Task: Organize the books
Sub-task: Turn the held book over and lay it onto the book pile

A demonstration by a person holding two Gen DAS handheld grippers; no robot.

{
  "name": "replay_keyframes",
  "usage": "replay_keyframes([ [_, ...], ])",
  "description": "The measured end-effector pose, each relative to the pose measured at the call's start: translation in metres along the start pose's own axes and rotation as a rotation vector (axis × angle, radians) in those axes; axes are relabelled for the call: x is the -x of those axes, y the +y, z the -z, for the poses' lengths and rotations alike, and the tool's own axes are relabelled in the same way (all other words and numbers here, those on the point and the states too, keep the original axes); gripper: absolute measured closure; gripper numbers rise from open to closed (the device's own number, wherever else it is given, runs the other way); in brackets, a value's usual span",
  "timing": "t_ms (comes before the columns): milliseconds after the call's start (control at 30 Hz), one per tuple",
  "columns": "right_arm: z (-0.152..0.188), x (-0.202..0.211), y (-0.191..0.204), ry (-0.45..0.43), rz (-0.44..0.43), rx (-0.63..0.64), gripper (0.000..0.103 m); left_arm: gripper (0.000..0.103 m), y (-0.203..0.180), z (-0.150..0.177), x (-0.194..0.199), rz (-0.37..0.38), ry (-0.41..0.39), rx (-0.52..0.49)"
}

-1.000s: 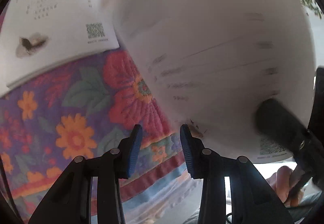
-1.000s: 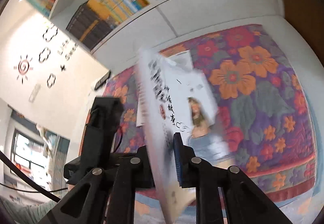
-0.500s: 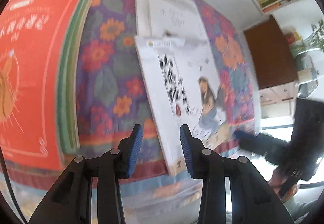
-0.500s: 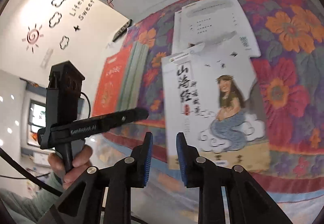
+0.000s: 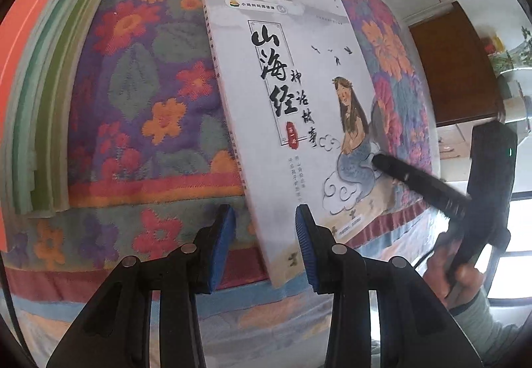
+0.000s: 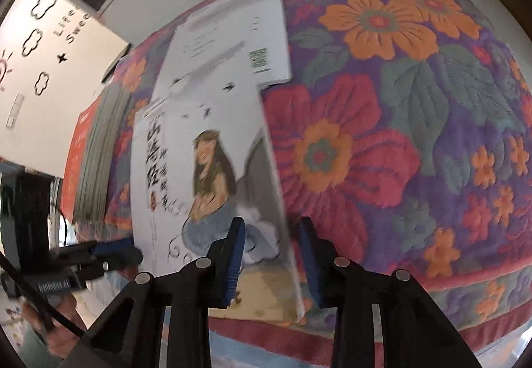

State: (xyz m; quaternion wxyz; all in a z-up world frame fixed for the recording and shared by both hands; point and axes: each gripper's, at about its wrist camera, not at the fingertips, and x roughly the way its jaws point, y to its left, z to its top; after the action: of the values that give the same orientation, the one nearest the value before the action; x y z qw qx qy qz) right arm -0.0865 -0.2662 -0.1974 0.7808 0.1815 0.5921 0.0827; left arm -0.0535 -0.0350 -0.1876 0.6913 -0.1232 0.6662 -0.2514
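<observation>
Right fingers (image 6: 271, 255) opening astride glossy flat book (image 6: 186, 175), left fingers (image 5: 264, 243) parted, over plush floral cloth (image 6: 415, 142)

Both wrist fisheyes look steeply down, close above the same illustrated book (image 5: 299, 108) on floral cloth (image 6: 399, 135).

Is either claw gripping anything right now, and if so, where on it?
Nothing is held. The right claw is opening around the near right edge of the mermaid book, which lies on the floral cloth. The left claw is empty.
</observation>
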Motion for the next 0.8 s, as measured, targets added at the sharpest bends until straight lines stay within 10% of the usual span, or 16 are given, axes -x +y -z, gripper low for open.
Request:
replay_keyframes([
  [100, 0.015, 0.000, 0.008, 0.016, -0.008, 0.010, 0.071, 0.068, 0.000, -0.004, 0.002, 0.034, 0.002, 0.007],
  [233, 0.029, 0.003, 0.007, 0.004, -0.021, -0.007, 0.071, 0.068, 0.000, -0.012, 0.024, 0.284, -0.045, 0.043],
  [567, 0.030, 0.005, -0.028, 0.002, -0.210, -0.236, 0.071, 0.087, -0.024, -0.013, -0.019, 0.171, -0.018, 0.000],
  [800, 0.035, 0.012, -0.053, 0.046, -0.421, -0.378, 0.044, 0.088, -0.024, -0.033, -0.003, 0.503, -0.009, 0.127],
])
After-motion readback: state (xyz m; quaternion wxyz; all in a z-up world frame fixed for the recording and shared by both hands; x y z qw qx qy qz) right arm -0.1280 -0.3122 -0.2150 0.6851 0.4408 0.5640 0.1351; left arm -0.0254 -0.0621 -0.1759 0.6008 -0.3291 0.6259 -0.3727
